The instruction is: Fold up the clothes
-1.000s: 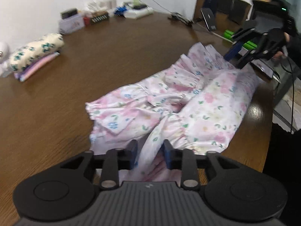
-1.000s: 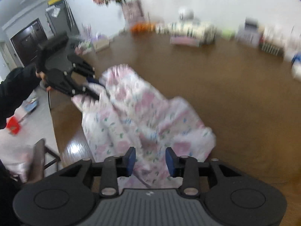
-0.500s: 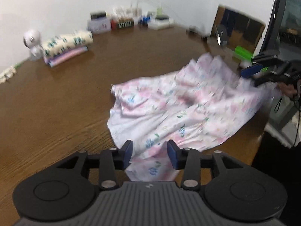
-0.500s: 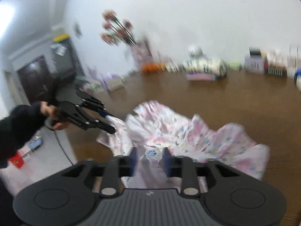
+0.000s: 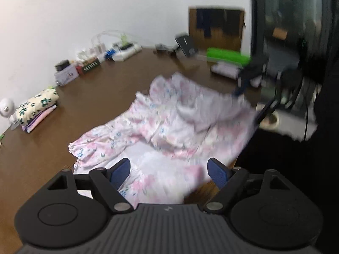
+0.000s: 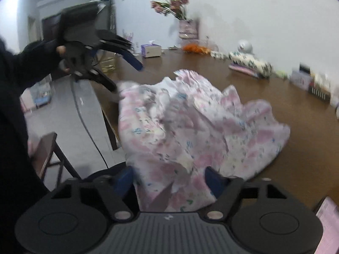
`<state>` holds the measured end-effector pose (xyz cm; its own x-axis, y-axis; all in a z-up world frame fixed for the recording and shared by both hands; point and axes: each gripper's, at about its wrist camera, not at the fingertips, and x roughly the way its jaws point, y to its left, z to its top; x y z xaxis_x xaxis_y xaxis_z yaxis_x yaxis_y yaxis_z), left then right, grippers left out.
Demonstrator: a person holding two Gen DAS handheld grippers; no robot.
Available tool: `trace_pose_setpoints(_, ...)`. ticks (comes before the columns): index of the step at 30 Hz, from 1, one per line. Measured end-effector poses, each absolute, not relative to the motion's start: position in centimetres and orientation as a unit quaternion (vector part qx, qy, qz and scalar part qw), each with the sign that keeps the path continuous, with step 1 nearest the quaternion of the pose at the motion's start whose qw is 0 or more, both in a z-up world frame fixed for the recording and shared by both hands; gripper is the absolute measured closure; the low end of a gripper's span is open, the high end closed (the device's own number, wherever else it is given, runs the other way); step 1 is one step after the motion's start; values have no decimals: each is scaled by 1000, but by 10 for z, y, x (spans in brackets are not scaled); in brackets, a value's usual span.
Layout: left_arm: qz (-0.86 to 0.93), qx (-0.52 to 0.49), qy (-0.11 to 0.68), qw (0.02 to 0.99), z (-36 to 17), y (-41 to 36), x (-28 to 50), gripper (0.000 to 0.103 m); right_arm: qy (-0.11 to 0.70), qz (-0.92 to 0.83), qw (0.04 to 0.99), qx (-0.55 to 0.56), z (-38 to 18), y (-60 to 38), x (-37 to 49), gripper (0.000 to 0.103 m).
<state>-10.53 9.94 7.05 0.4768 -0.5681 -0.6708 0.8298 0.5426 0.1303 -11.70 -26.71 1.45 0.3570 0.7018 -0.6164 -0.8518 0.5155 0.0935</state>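
A pink floral garment lies crumpled on the brown table, its near edge hanging over the table's side. My left gripper hovers over that edge. Its jaws are wide and opening, with the cloth under them and not pressed. In the right wrist view this left gripper sits at the garment's far corner, held by a gloved hand. My right gripper has its jaws apart and closing, with bunched cloth between them. The left wrist view shows the right gripper with spread fingers.
A folded stack of clothes lies by the wall, with small boxes and cables further along. A vase of flowers and a tissue box stand at the table's far end. A chair stands beside the table.
Both grippers' jaws have spread wider. The left one has let go of the garment and pulled back and up. The garment has slid and spread out across the table.
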Motion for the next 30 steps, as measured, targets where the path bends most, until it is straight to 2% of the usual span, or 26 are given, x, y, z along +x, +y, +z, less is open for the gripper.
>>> trace_pose_setpoints(1,-417,218,296,831,66,100,-105,21,311,477,814,-115,12,-269,-114,80)
trace_pose_setpoints(3,-412,206,317,829,54,100,-104,21,309,473,818,-111,7,-268,-110,91)
trace_pose_setpoints(6,-412,193,344,821,40,95,-100,21,299,464,827,-109,11,-273,-113,89)
trace_pose_setpoints(8,-419,182,360,814,36,94,-98,21,288,460,834,-105,24,-276,-116,81)
trace_pose_setpoints(9,-425,177,362,811,37,97,-98,21,279,465,834,-99,32,-277,-118,66)
trace_pose_setpoints(10,-428,173,367,808,38,100,-98,21,266,473,835,-89,40,-278,-121,58)
trace_pose_setpoints(13,-419,160,379,809,36,111,-96,20,228,520,822,-38,57,-272,-126,59)
trace_pose_setpoints(15,-416,168,374,812,41,114,-96,20,239,547,802,-20,54,-254,-118,65)
trace_pose_setpoints(17,-426,171,359,813,52,112,-93,20,259,542,798,-55,41,-232,-110,71)
trace_pose_setpoints(22,-452,196,359,793,60,88,-69,20,322,488,807,-84,12,-229,-83,70)
trace_pose_setpoints(25,-459,235,384,766,38,72,-63,25,318,486,807,-103,6,-233,-88,70)
trace_pose_setpoints(26,-460,243,389,760,31,69,-62,30,314,486,808,-111,4,-233,-90,70)
trace_pose_setpoints(28,-456,251,397,756,20,68,-62,44,294,483,812,-145,2,-225,-98,73)
trace_pose_setpoints(29,-455,254,396,756,16,69,-64,54,283,483,812,-165,1,-221,-101,75)
trace_pose_setpoints(30,-455,255,391,759,15,70,-66,66,276,485,810,-179,3,-217,-102,88)
